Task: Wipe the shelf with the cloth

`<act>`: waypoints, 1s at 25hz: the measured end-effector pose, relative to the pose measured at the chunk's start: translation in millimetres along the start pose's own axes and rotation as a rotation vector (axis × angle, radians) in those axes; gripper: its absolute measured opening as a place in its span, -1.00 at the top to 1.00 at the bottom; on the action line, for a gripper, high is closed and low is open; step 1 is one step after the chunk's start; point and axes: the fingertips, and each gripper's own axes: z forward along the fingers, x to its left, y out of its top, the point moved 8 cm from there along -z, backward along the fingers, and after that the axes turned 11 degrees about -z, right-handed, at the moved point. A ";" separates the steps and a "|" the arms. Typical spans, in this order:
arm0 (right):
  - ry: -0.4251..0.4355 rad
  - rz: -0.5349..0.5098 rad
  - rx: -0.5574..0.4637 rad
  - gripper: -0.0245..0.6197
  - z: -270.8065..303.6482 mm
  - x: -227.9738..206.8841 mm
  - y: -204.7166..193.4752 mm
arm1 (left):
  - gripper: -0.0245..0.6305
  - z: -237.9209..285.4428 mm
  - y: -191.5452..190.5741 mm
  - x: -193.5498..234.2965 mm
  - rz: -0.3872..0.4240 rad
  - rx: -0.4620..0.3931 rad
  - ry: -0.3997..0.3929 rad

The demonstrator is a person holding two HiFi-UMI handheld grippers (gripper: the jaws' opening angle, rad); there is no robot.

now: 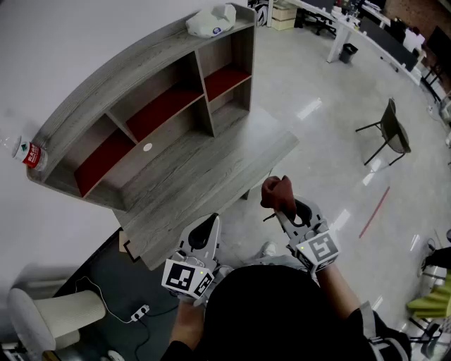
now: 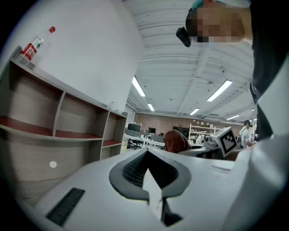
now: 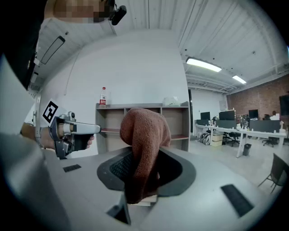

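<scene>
The grey wooden shelf [image 1: 162, 113] with red boards stands on a desk [image 1: 204, 169] against the white wall. It also shows in the left gripper view [image 2: 58, 117] and the right gripper view [image 3: 176, 117]. My right gripper [image 1: 287, 211] is shut on a rust-brown cloth [image 1: 277, 193], held in the air just off the desk's near right corner. The cloth [image 3: 144, 131] bulges up out of the right gripper [image 3: 142, 155]. My left gripper [image 1: 211, 220] hovers over the desk's near edge, shut and holding nothing [image 2: 146, 151]. Neither gripper touches the shelf.
A water bottle with a red label [image 1: 28, 154] stands on the shelf top's left end, and a white bundle [image 1: 211, 21] lies on its right end. A dark chair [image 1: 387, 130] stands on the floor to the right. A power strip with its cable [image 1: 137, 310] lies below the desk.
</scene>
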 end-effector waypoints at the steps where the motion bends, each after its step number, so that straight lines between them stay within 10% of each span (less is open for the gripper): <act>1: 0.000 0.007 0.005 0.58 -3.0 -5.4 -0.7 | 0.91 3.4 -1.3 -1.8 -0.001 -0.001 0.004; 25: -0.119 0.203 0.026 0.56 -70.3 -171.8 -83.4 | 0.91 154.9 -45.3 -68.8 0.038 0.145 0.003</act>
